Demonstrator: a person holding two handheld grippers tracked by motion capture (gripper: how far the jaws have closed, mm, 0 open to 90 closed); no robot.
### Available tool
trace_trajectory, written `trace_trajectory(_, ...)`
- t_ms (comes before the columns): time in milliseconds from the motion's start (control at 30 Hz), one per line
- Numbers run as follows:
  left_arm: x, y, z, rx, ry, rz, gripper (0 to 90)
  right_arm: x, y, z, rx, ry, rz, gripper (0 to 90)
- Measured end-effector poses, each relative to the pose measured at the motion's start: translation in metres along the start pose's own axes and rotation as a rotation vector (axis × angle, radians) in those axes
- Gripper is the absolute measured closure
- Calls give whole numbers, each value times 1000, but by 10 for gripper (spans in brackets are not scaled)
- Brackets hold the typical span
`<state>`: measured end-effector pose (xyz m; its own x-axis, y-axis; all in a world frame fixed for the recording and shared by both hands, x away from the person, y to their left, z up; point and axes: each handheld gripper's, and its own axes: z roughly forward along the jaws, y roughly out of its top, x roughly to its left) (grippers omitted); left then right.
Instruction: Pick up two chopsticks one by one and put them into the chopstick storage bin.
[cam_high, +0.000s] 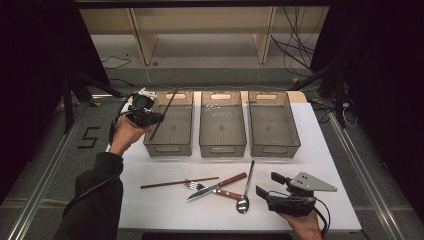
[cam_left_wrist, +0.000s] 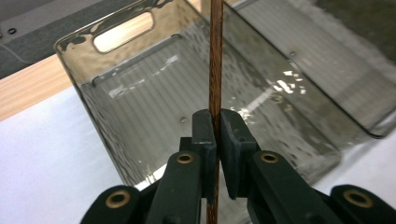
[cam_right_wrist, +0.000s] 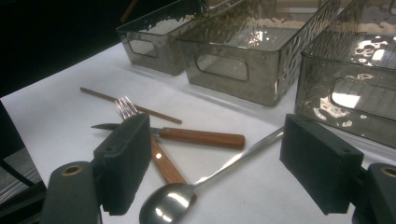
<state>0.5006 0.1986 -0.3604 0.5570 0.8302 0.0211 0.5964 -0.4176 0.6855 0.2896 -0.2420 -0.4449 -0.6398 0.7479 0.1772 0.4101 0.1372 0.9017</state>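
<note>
The left hand-held gripper (cam_high: 150, 118) is clamped on a brown chopstick (cam_high: 167, 107), which slants up over the left bin (cam_high: 170, 146) at the far left of the counter (cam_high: 150, 210). Two more smoky clear bins, the middle bin (cam_high: 223, 145) and the right bin (cam_high: 274, 146), stand beside it in a row. The right hand-held gripper (cam_high: 267, 189) hovers at the near right with its jaws wide apart. Just left of it lie a spoon (cam_high: 244, 197), a knife (cam_high: 217, 187), a fork (cam_high: 212, 190) and a second chopstick (cam_high: 177, 183).
</note>
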Motion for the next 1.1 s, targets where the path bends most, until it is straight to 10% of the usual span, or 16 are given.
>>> trace_trajectory(1100,11,-28,42,103,39,-72,830,1,0,0,1,7,-5,255)
